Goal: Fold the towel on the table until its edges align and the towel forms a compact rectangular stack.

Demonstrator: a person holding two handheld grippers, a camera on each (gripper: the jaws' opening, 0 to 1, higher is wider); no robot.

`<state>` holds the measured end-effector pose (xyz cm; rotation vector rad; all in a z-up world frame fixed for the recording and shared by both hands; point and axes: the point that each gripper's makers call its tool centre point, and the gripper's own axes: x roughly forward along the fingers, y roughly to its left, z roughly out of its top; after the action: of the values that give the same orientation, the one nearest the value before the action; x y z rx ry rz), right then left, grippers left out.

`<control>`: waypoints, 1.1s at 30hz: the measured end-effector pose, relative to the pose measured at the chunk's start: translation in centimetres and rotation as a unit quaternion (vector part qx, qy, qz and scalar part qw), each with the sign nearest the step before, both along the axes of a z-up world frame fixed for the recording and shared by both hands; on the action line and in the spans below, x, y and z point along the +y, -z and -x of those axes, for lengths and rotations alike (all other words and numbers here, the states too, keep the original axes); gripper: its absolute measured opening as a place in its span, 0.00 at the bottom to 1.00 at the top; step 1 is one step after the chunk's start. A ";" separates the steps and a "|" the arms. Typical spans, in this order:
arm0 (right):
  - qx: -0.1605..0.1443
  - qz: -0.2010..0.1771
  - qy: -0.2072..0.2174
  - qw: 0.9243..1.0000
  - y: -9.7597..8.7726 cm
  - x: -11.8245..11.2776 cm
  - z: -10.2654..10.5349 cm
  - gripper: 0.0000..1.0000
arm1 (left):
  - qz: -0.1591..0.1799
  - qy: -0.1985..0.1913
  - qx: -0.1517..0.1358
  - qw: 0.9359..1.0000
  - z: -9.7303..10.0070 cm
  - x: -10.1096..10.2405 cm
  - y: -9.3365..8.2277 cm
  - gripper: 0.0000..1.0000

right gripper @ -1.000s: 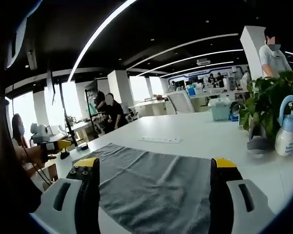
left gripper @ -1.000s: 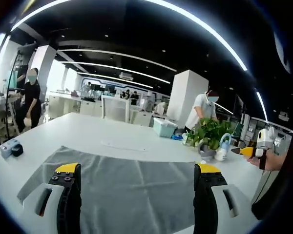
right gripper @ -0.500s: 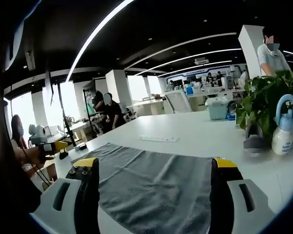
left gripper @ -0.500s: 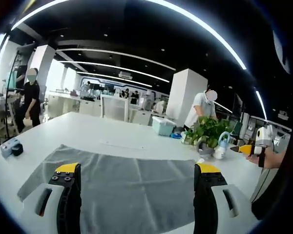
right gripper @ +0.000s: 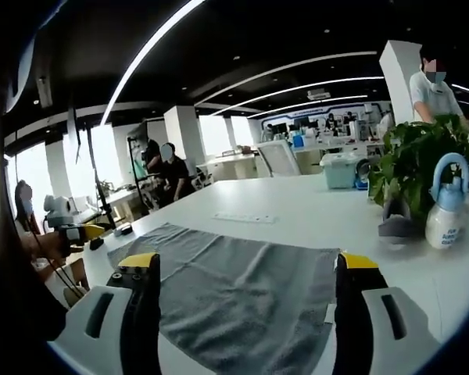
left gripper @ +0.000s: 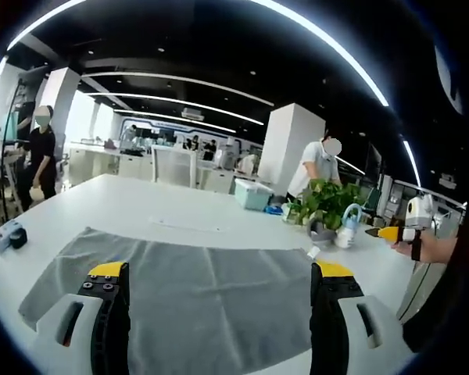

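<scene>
A grey towel (left gripper: 195,289) lies spread flat on the white table (left gripper: 141,207), with faint crease lines across it. The same towel (right gripper: 242,289) lies flat in the right gripper view. My left gripper (left gripper: 215,273) hovers over the towel's near edge, open, with nothing between its yellow-tipped jaws. My right gripper (right gripper: 246,262) is also open above the towel's near right part, holding nothing. The right gripper (left gripper: 399,233) appears at the far right of the left gripper view, held in a hand. The left gripper (right gripper: 78,232) appears at the left of the right gripper view.
A potted plant (right gripper: 418,168), a spray bottle (right gripper: 444,205) and a grey object (right gripper: 393,226) stand right of the towel. A white strip (right gripper: 245,218) lies beyond it. A small device (left gripper: 8,234) sits at the table's left. People stand at desks behind.
Both cameras have risen and tipped slightly, so more of the towel shows. The towel itself lies as before, and both grippers stay open.
</scene>
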<state>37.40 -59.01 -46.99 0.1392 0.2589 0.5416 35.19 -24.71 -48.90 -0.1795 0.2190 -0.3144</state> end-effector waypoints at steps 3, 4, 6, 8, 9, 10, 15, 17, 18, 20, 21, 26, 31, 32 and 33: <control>-0.007 -0.004 0.004 1.000 -0.8 -0.5 -0.2 0.90 | 0.000 0.012 0.000 1.000 -0.1 -1.0 0.1 0.99; -0.010 0.004 0.006 1.000 -0.9 -0.8 -0.3 0.89 | -0.002 0.017 0.001 1.000 -0.2 -1.3 0.2 0.99; -0.010 0.015 0.006 1.000 -1.0 -1.1 -0.5 0.88 | -0.001 0.030 0.004 1.000 -0.3 -2.3 0.5 0.99; -0.012 0.026 0.002 1.000 -1.2 -1.5 -0.6 0.87 | 0.003 0.042 0.007 0.999 -0.6 -3.3 0.7 0.99; -0.013 0.035 0.001 0.999 -1.3 -1.8 -0.8 0.86 | 0.004 0.050 0.007 0.999 -0.7 -3.9 0.7 0.99; -0.014 0.041 0.001 0.999 -1.5 -2.0 -0.9 0.85 | 0.006 0.057 0.006 0.998 -0.7 -4.4 0.7 0.99; -0.036 0.121 -0.022 0.992 -4.0 -4.1 -1.9 0.75 | -0.018 0.099 -0.024 0.995 -1.2 -7.9 -0.9 0.95; -0.043 0.136 -0.026 0.989 -4.7 -4.6 -2.3 0.69 | -0.023 0.116 -0.031 0.993 -1.5 -9.4 -1.4 0.95; -0.043 0.128 -0.025 0.991 -5.0 -4.7 -2.5 0.67 | -0.022 0.125 -0.032 0.991 -1.7 -10.0 -1.6 0.95; -0.043 0.125 -0.023 0.991 -5.4 -5.2 -3.1 0.68 | -0.016 0.142 -0.034 0.989 -2.0 -11.4 -1.9 0.94; -0.043 0.128 -0.022 0.991 -5.5 -5.5 -3.5 0.68 | -0.015 0.147 -0.033 0.988 -2.1 -11.9 -2.1 0.93; -0.057 0.193 -0.027 0.979 -6.5 -7.0 -5.3 0.61 | 0.011 0.206 -0.025 0.978 -2.3 -15.5 -2.7 0.81; -0.034 0.191 -0.042 0.980 -7.6 -8.5 -7.0 0.59 | -0.008 0.269 -0.032 0.962 -2.1 -19.2 -2.8 0.78; -0.029 0.192 -0.041 0.980 -7.5 -9.0 -7.4 0.59 | -0.012 0.276 -0.032 0.961 -2.1 -19.6 -2.8 0.77; -0.028 0.193 -0.038 0.980 -7.4 -9.5 -7.7 0.59 | -0.015 0.282 -0.031 0.959 -2.2 -20.2 -2.7 0.77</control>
<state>45.13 -68.46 -39.54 -0.2628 0.3107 0.5611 37.40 -44.95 -46.16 -0.0721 0.2111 -0.8838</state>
